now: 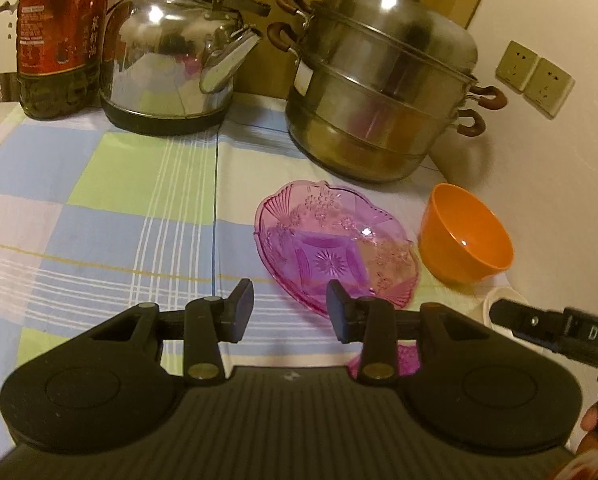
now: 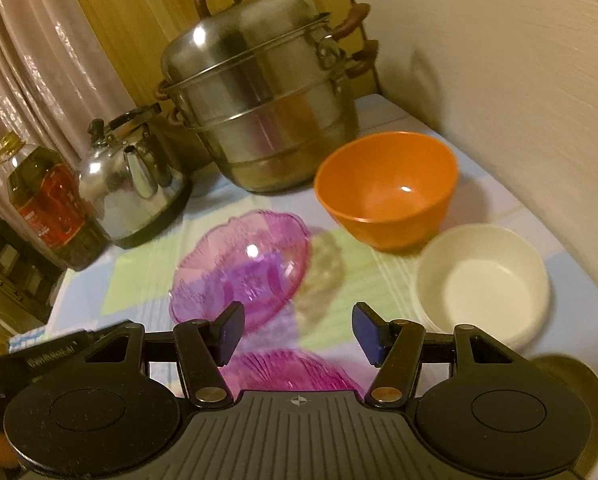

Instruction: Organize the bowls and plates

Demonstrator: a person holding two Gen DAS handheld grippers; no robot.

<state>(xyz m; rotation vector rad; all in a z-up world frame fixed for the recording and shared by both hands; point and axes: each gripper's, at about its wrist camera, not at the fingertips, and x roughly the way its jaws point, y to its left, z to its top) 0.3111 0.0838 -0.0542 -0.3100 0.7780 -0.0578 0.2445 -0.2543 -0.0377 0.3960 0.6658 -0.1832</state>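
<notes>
step: approach, nothing stacked | both hand-held grippers, left and right, wide, empty | next: grasp pink plate at 11 o'clock, orange bowl at 1

1. A table spread with a checked cloth carries everything.
2. Along its far edge stand an oil bottle, a steel kettle and a stacked steamer pot.
3. Near the right edge sit a pink glass plate, an orange bowl and a white bowl.
4. A second pink dish, seemingly, lies at the near edge.
</notes>
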